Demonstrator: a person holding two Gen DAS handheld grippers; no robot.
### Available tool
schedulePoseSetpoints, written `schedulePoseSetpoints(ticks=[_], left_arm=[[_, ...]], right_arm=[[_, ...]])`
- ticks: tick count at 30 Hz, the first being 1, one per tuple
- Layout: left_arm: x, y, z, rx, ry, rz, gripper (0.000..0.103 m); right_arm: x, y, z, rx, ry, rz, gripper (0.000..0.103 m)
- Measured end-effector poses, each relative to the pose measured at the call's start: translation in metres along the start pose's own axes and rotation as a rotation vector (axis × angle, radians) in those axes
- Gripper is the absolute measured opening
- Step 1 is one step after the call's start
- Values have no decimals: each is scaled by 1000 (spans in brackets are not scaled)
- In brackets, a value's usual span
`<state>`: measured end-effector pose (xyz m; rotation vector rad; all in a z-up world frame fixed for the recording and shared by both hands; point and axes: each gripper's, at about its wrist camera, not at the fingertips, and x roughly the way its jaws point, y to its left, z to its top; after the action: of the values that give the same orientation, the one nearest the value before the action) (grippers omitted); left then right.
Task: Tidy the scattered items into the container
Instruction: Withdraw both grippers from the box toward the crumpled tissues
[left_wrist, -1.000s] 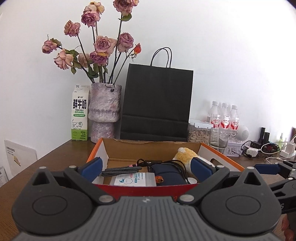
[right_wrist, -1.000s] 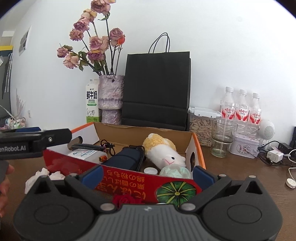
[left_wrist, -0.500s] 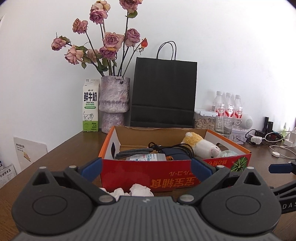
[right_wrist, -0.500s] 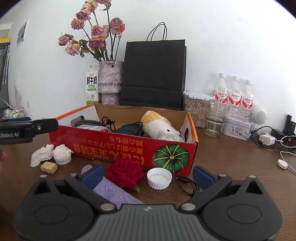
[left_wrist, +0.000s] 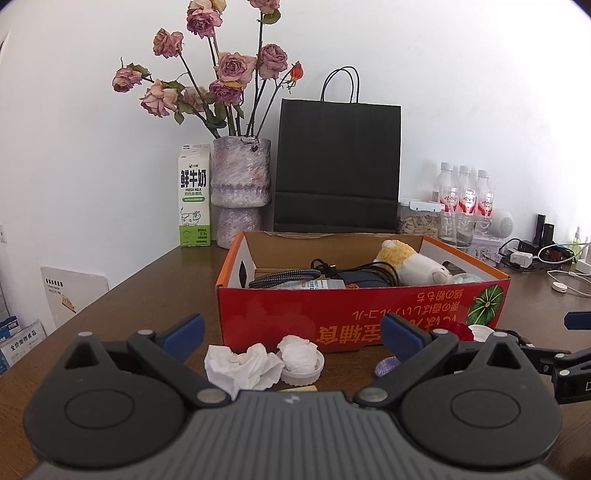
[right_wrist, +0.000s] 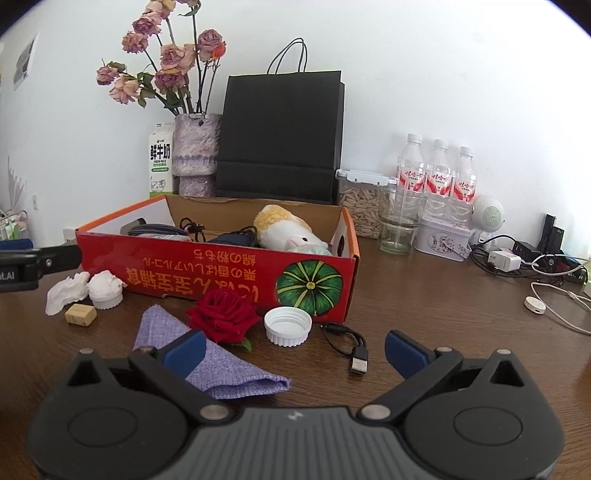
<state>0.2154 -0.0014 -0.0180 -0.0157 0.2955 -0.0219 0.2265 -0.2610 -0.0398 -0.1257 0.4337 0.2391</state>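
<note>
While both sets of fingers gape wide and hold nothing, the left gripper (left_wrist: 291, 334) faces a tissue (left_wrist: 240, 363) and the right gripper (right_wrist: 293, 349) a cloth (right_wrist: 221, 365), rose (right_wrist: 223, 314), cap (right_wrist: 288, 325) and cable (right_wrist: 347, 341) on the counter (right_wrist: 424, 314) before the red box (right_wrist: 221, 273).

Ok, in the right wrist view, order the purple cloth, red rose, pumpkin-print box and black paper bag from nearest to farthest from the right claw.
1. Purple cloth, under the left finger of the right claw.
2. Red rose, just beyond, left of centre.
3. Pumpkin-print box, behind the rose.
4. Black paper bag, against the wall.
</note>
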Motion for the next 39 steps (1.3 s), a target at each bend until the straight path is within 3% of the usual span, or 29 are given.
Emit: schedulePoseSetpoints(ticks=[39], left_arm=[[-5, -2, -4, 16, 17, 16, 103]], right_arm=[[-1, 3, -3, -4, 28, 22, 103]])
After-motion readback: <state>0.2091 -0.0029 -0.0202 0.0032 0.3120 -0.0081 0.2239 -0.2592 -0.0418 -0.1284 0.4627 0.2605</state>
